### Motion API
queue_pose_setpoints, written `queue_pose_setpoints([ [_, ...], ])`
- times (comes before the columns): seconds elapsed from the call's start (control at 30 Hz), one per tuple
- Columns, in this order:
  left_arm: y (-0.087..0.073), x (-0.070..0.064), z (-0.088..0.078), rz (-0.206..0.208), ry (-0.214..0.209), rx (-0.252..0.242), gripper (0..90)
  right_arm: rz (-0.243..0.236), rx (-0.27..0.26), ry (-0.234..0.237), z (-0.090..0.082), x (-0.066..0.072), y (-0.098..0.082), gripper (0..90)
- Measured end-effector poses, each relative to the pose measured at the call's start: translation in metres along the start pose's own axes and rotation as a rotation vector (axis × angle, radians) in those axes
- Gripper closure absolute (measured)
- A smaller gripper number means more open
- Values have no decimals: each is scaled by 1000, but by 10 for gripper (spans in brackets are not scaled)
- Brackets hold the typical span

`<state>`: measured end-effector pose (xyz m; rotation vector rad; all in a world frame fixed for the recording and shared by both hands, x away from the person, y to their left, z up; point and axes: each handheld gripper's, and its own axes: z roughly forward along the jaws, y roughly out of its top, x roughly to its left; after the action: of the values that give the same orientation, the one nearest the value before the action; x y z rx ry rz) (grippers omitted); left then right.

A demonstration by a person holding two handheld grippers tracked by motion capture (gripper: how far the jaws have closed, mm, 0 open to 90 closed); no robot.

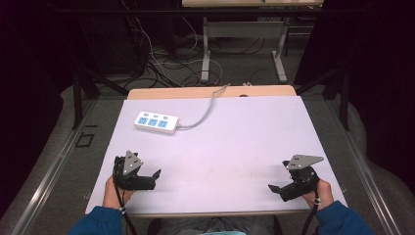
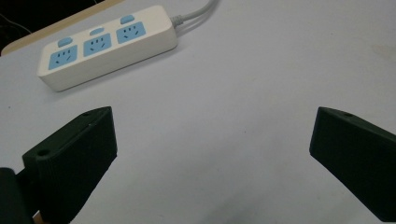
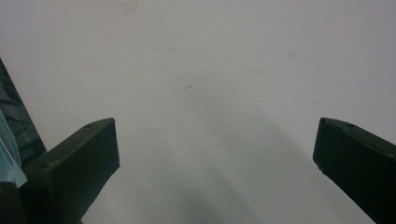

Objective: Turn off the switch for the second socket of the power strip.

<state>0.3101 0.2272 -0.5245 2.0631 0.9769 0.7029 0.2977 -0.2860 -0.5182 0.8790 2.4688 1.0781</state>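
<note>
A white power strip (image 1: 156,122) with three blue sockets lies at the back left of the pale table top (image 1: 230,142), its grey cable (image 1: 203,115) running off the far edge. My left gripper (image 1: 149,177) rests near the front left, held by a hand, its jaws wide apart and empty. In the left gripper view the power strip (image 2: 107,46) lies ahead and to the left of the left gripper (image 2: 212,154). My right gripper (image 1: 276,188) sits at the front right, open with nothing between its jaws. In the right gripper view, bare table surface lies ahead of the right gripper (image 3: 215,158).
The table's wooden far edge (image 1: 210,92) shows beyond the pale sheet. Behind it stand a desk frame's legs (image 1: 205,54) and tangled floor cables (image 1: 161,63). Dark curtains and metal struts flank both sides. Blue sleeves (image 1: 98,223) come in at the bottom.
</note>
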Motion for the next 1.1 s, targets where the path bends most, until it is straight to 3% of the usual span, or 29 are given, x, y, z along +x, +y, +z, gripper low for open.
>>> queue_pose_setpoints([
  [0.27, 5, 5, 10, 7, 10, 19, 3, -2, 7, 4, 0, 0, 1, 0],
  [1.1, 18, 31, 47, -22, 41, 108, 3, 4, 4, 0, 3, -2, -1, 0],
])
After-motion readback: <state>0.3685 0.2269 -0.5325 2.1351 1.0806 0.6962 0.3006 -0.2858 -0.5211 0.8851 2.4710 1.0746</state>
